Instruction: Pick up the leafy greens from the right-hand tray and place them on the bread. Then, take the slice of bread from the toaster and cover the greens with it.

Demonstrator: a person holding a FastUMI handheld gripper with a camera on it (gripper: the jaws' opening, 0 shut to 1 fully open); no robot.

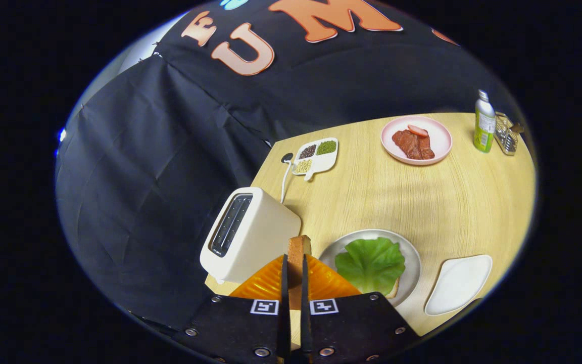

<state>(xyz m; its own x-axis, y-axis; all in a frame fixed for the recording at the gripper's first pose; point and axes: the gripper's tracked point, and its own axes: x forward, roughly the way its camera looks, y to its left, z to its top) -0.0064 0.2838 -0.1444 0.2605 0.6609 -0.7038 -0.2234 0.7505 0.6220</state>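
Now gripping a slice of bread [298, 253] edge-on between both fingers [284, 283] of the gripper [295, 275] at the bottom centre of the frame, pressing on its two flat faces, crust poking up past the tips. Hovering above the wooden table [372, 197], with the pale toaster [248, 235] sitting just left of the slice, tilting in the picture, slots facing up-left. Showing leafy greens [370, 263] lying on another piece of bread [393, 291] in the grey plate [415, 263], just right of the fingers. Resting empty at lower right, a white tray [457, 283]. Sitting farther up the frame: a divided dish of grains [316, 155], a pink plate with meat [416, 140], a bottle [484, 121] and a small rack [505, 134] at upper right.
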